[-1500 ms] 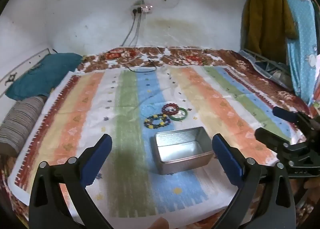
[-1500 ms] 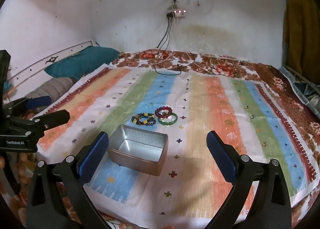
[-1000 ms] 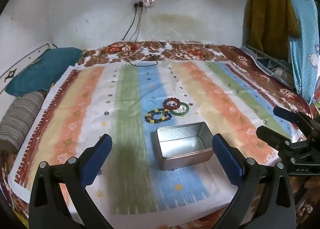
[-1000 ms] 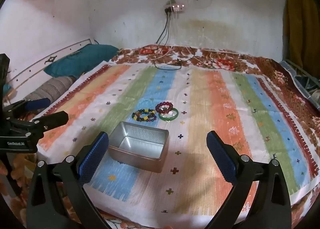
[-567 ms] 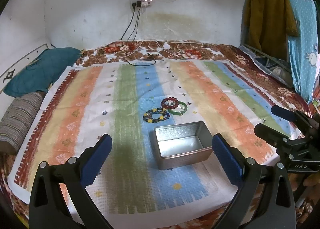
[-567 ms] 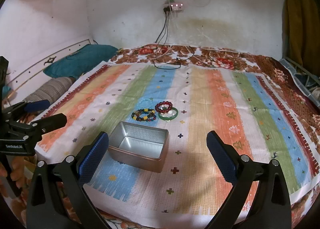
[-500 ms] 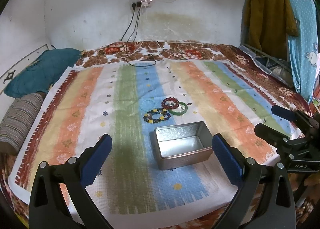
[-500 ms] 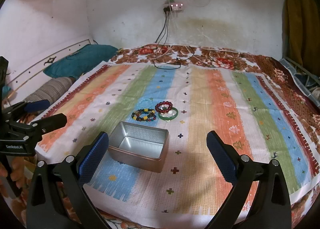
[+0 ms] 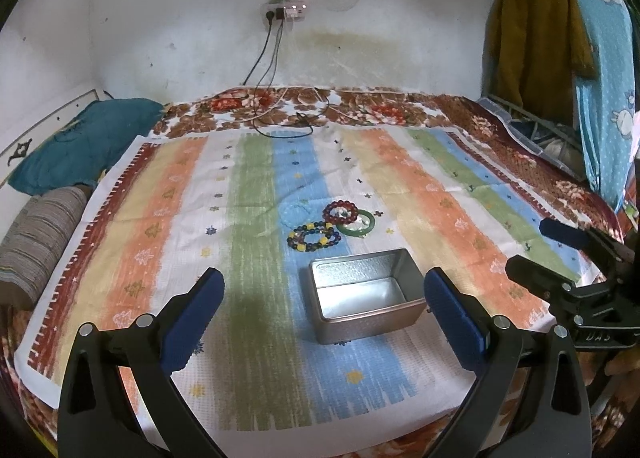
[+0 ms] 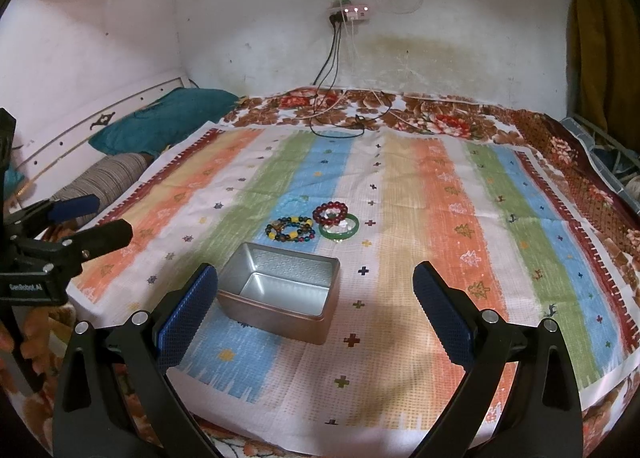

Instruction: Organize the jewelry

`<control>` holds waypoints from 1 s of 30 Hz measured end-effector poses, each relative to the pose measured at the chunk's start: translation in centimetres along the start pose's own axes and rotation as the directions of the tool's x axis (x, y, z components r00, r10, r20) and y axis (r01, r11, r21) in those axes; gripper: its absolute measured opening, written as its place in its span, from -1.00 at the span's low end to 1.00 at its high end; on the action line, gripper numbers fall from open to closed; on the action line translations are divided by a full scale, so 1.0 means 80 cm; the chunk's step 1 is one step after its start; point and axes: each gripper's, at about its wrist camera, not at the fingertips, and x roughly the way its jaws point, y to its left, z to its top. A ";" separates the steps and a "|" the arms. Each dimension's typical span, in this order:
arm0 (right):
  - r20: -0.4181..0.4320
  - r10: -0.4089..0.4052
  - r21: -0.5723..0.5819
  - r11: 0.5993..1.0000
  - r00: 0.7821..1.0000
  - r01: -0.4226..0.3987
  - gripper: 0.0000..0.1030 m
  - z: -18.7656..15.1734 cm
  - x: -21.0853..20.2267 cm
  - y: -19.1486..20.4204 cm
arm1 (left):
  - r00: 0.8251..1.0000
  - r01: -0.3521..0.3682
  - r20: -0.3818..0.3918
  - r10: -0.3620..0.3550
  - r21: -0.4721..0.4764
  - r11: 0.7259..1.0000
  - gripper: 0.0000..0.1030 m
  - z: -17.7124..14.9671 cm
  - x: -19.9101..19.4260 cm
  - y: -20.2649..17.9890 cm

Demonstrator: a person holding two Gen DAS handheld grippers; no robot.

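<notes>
An open silver tin box sits empty on the striped cloth. Just behind it lie three bracelets: a multicoloured bead one, a dark red bead one and a green bangle. My left gripper is open and empty, held near the tin's front. My right gripper is open and empty, also in front of the tin; it shows in the left wrist view too.
The striped cloth covers a bed with a floral sheet. A teal pillow and a striped bolster lie at the left. Cables trail from a wall socket. Clothes hang at the right.
Both grippers have shifted only slightly, the view tilting up a little. Tin and bracelets have not moved. Both stay open.
</notes>
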 end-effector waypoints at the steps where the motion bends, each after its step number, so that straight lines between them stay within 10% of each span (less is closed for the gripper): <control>1: 0.001 0.000 -0.003 1.000 1.000 0.000 0.92 0.000 0.000 0.001 | 1.000 0.000 0.000 0.000 -0.001 1.000 0.89 0.000 0.000 0.000; 30: -0.064 0.012 0.012 1.000 0.998 -0.011 0.92 0.014 0.024 -0.007 | 0.998 -0.031 -0.063 0.032 0.019 0.999 0.89 -0.008 0.018 -0.005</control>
